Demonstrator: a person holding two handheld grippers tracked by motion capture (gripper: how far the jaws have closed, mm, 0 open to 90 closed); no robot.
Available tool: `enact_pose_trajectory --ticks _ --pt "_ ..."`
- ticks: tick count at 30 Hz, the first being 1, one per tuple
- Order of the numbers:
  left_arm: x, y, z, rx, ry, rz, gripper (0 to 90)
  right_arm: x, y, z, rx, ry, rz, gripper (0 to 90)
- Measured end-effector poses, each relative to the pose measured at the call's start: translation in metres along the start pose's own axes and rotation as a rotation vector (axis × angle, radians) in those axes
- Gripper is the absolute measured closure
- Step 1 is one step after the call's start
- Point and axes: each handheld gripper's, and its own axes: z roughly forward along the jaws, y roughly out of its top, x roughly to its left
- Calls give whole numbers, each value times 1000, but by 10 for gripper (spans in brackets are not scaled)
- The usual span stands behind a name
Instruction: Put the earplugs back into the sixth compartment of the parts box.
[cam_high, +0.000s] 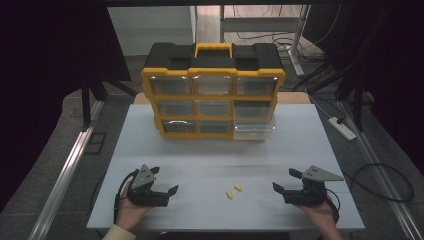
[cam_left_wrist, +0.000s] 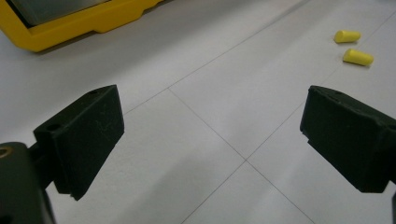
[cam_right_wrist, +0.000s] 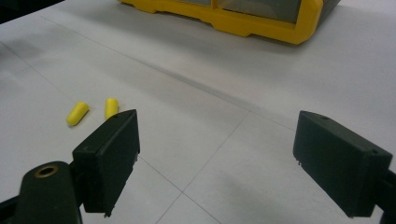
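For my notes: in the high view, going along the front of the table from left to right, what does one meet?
Left claw → two yellow earplugs → right claw.

I see a white table (cam_high: 150, 145) ruled with thin grid lines. At its far middle stands a yellow-and-black drawer organizer (cam_high: 213, 90), and near the front, right of centre, lie two yellow earplugs (cam_high: 233, 190) just beside each other.
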Motion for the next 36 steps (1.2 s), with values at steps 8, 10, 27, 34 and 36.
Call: enact_pose_trajectory --ticks 8,10,27,34,36 --pt "-1 0 0 3 0 7 61 9 11 2 -22 26 -18 155" --pt "-1 0 0 1 -2 5 61 12 14 4 -21 32 -21 159" --pt "-1 -1 1 5 -5 7 66 33 34 16 25 69 -68 174" --pt "-2 -1 1 6 -8 8 68 39 40 22 39 76 -70 183" --pt "-2 -1 1 6 -7 7 68 41 42 24 39 79 -70 185"
